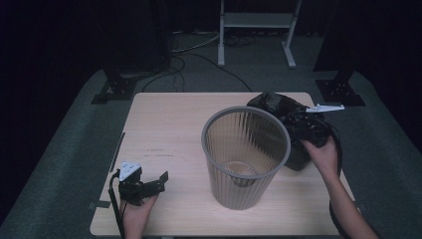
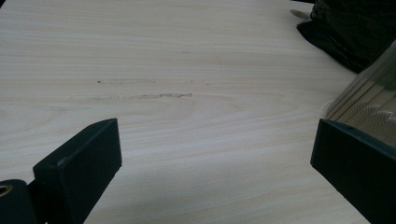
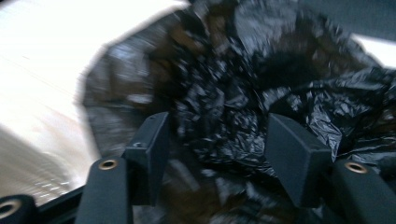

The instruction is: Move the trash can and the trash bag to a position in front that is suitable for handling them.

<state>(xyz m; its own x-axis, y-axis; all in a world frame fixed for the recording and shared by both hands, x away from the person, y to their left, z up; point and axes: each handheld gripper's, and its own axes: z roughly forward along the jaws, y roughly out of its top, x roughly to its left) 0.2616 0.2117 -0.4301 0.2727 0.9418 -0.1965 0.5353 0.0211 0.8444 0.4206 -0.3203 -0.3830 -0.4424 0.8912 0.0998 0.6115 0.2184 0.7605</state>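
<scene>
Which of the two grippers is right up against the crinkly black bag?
The right gripper, behind the ribbed bin: its jaws straddle the black plastic bag. The left gripper sits over bare table, far from it.

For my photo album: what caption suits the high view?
Right hand-held gripper reaches a crumpled black bag behind a ribbed wastebasket.

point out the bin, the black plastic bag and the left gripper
bin (image 1: 244, 164), high view, on its ribbed side wall
black plastic bag (image 3: 224, 93), right gripper view, on the crumpled middle of the plastic
left gripper (image 1: 160, 180), high view, between its jaw tips
</scene>
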